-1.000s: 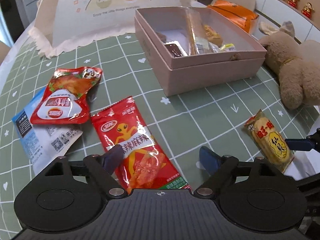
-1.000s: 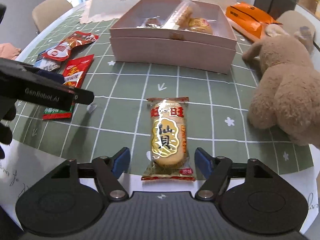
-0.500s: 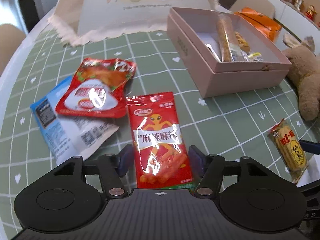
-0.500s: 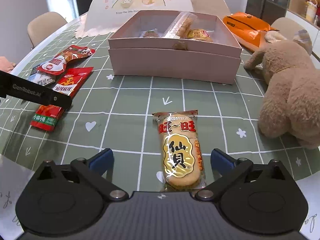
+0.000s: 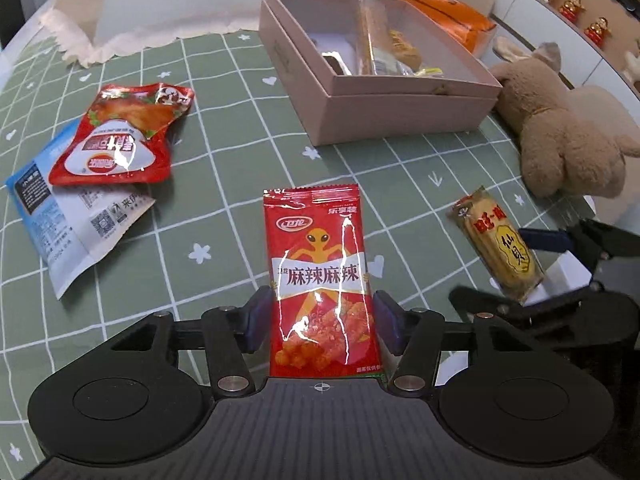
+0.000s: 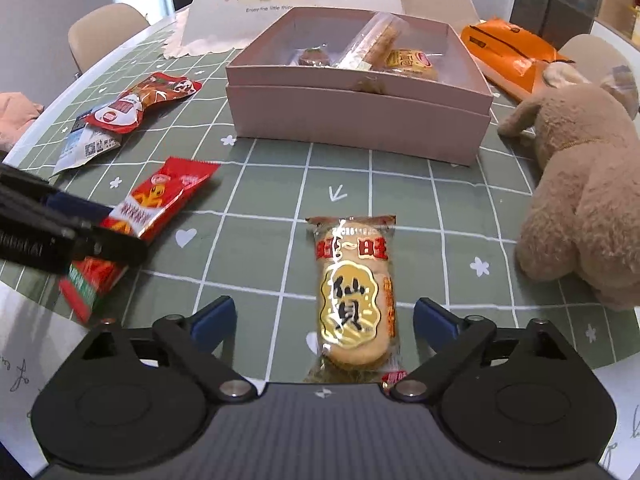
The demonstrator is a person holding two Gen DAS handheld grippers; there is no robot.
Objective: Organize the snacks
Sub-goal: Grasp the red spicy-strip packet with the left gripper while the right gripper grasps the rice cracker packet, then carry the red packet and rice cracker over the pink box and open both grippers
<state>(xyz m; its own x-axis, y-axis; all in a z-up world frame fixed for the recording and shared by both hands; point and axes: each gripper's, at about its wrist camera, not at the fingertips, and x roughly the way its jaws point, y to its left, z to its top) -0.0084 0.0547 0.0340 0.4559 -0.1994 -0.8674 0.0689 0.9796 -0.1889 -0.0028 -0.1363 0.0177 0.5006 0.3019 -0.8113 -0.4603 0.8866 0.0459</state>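
A red spicy snack packet (image 5: 320, 280) sits between the blue pads of my left gripper (image 5: 322, 320). Its jaws are closing and the pads touch both long edges of the packet. In the right wrist view the same packet (image 6: 160, 204) looks tilted under the left gripper's dark fingers (image 6: 96, 236). A gold rice cracker packet (image 6: 352, 300) lies flat on the green checked cloth between the fingers of my right gripper (image 6: 323, 316). Those jaws are closing too, with a clear gap on each side. The pink box (image 6: 360, 116) behind it holds several snacks.
At the left, a red chicken snack packet (image 5: 120, 136) lies on a blue-and-white packet (image 5: 60, 216). A tan plush toy (image 6: 580, 200) lies to the right of the box, with an orange bag (image 6: 508, 52) behind it. A white food cover (image 6: 288, 0) stands at the back. The table edge is close to both grippers.
My left gripper has lined up over the red packet and its jaws have narrowed onto the packet's edges. The right jaws spread wide, then came in a little; the cracker has not moved.
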